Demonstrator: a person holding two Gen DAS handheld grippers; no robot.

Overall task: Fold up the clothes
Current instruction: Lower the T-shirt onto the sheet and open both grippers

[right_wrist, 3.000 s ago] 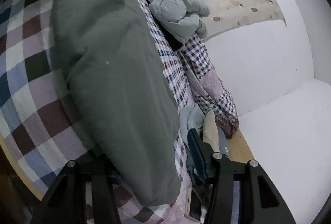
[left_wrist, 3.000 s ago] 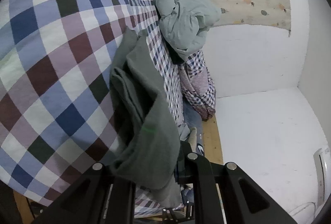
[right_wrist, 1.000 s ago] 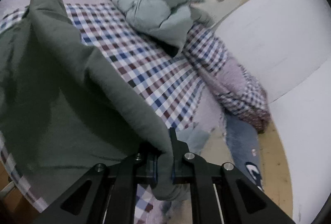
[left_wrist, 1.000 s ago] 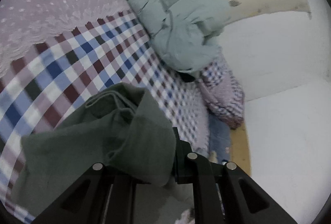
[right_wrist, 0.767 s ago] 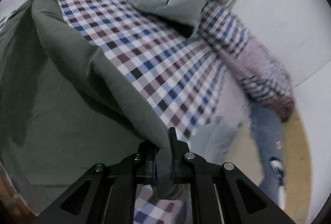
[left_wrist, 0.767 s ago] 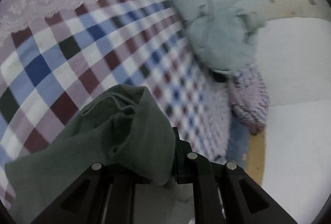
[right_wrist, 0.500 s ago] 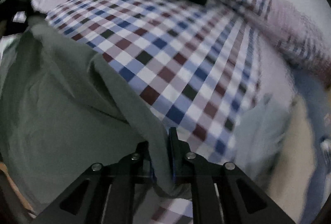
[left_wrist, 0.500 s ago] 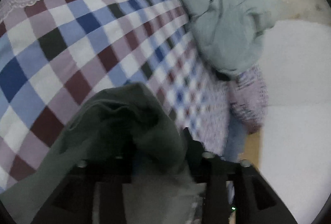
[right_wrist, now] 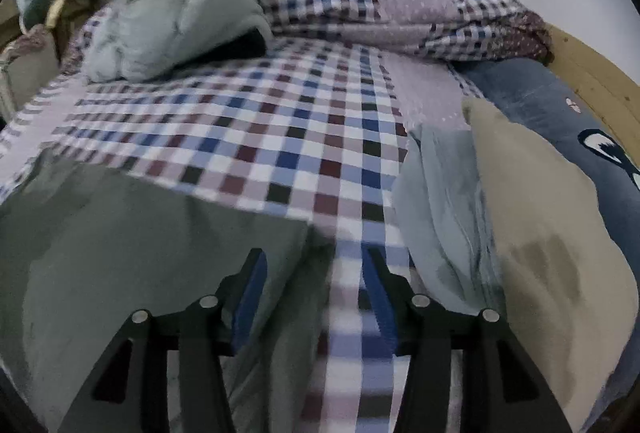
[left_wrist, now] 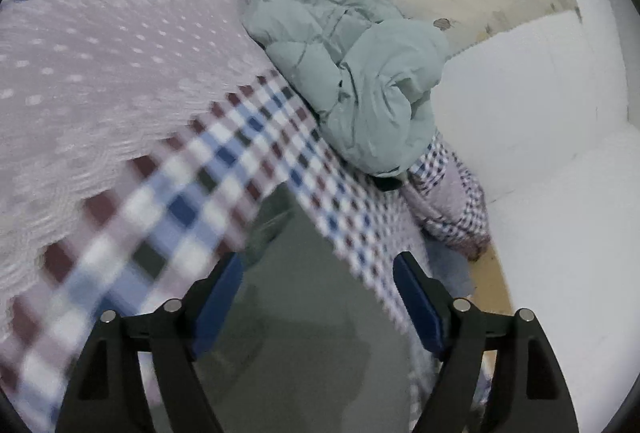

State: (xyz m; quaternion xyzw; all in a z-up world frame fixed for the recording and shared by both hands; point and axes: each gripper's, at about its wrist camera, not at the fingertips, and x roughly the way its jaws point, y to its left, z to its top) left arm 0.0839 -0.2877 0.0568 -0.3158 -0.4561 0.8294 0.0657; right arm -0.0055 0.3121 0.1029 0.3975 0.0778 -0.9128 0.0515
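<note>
A dark grey-green garment (left_wrist: 312, 333) lies flat on the checked bed cover (left_wrist: 192, 193). In the left wrist view it fills the space under and between the fingers of my left gripper (left_wrist: 318, 275), whose jaws are opening wide and press on nothing. In the right wrist view the same garment (right_wrist: 132, 249) spreads over the lower left, its right edge lying between the blue pads of my right gripper (right_wrist: 314, 265). Those jaws are opening too, and the pads stand clear of the cloth.
A pale green puffer jacket (left_wrist: 352, 73) is heaped at the far side of the bed, by a rolled checked quilt (right_wrist: 400, 9). A light blue garment (right_wrist: 436, 217), a beige one (right_wrist: 548, 245) and a dark blue cushion (right_wrist: 560, 105) lie at the right. White wall beyond.
Both grippers have let go of the grey-green garment and their jaws have spread. The cloth, held up and bunched before, now lies flat on the bed. The right wrist view has rolled.
</note>
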